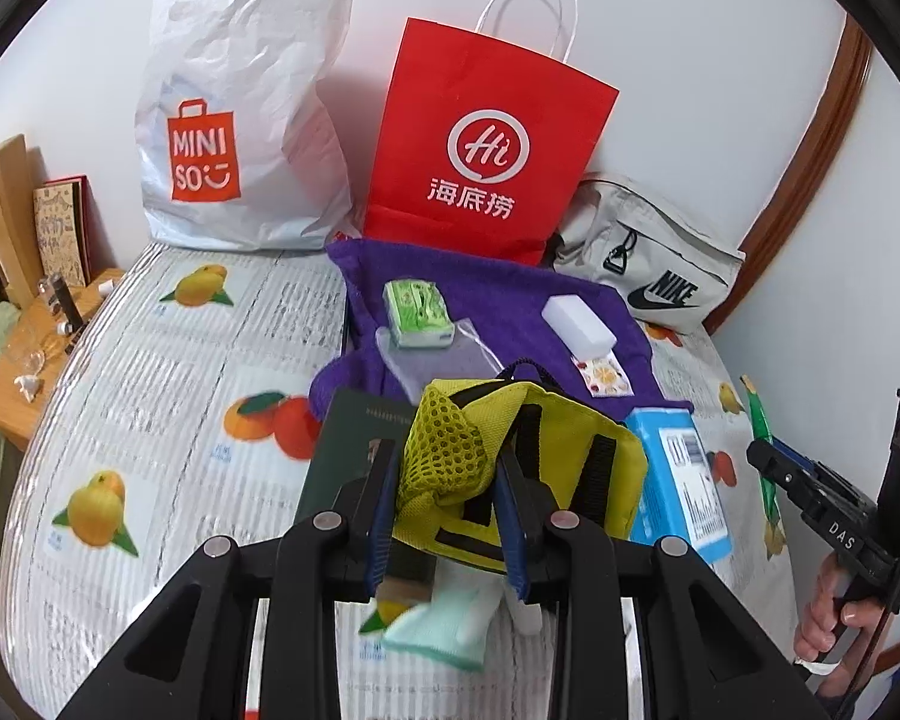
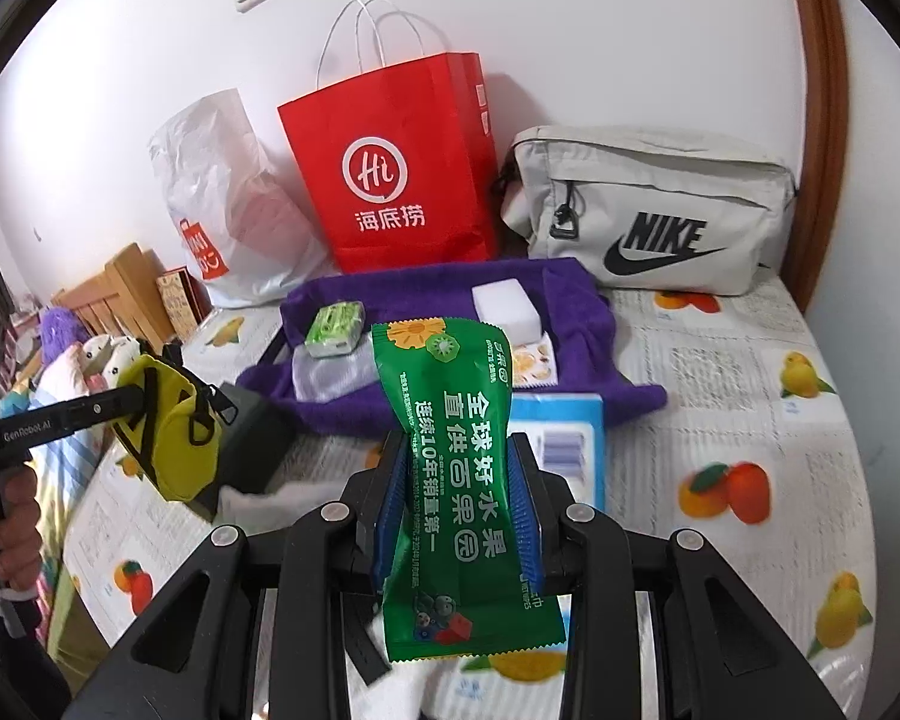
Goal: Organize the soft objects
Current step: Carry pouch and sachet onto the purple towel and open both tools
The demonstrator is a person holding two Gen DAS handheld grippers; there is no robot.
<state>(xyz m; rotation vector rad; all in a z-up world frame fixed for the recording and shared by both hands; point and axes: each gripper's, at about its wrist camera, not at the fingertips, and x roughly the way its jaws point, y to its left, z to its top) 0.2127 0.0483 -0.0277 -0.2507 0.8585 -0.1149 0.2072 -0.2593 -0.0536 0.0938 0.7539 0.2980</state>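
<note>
Left gripper (image 1: 444, 504) clamped on yellow pouch (image 1: 510, 456), pinched at the mesh side, rest of the pouch sagging beyond the jaws. Held clear above the bed (image 1: 150, 420), likely so the soft body could hang free for carrying.

Right gripper (image 2: 459, 492) clamped on green packet (image 2: 456, 480), jaws squeezing its middle into a waist, both ends flaring out. Packet upright, also lifted off the bed. Mid-body grip probably chosen to stop a limp wrapper from folding over.

Both items airborne near the bed's front edge; neither set down yet. Judged mid-transfer, destination not evident.

Along the far edge against the wall: white bag (image 1: 240, 120) toward the left corner, red bag (image 1: 480, 138) in the middle, grey pouch (image 2: 648, 210) toward the right corner. Red bag standing with its top open, the easiest mouth to drop into; white bag slumped, opening not seen; grey pouch looked zipped.

Purple towel (image 1: 492, 300) spread just in front of the red bag, carrying tissue pack (image 1: 417, 312), white sponge (image 1: 579, 321) and a small fruit-print sachet (image 1: 606, 375). Blue box (image 1: 684, 480) and dark box (image 1: 354, 450) lay between grippers and towel, so any low reach toward the bags would have crossed them. Pale green cloth (image 1: 438, 630) lay under the left gripper.
</note>
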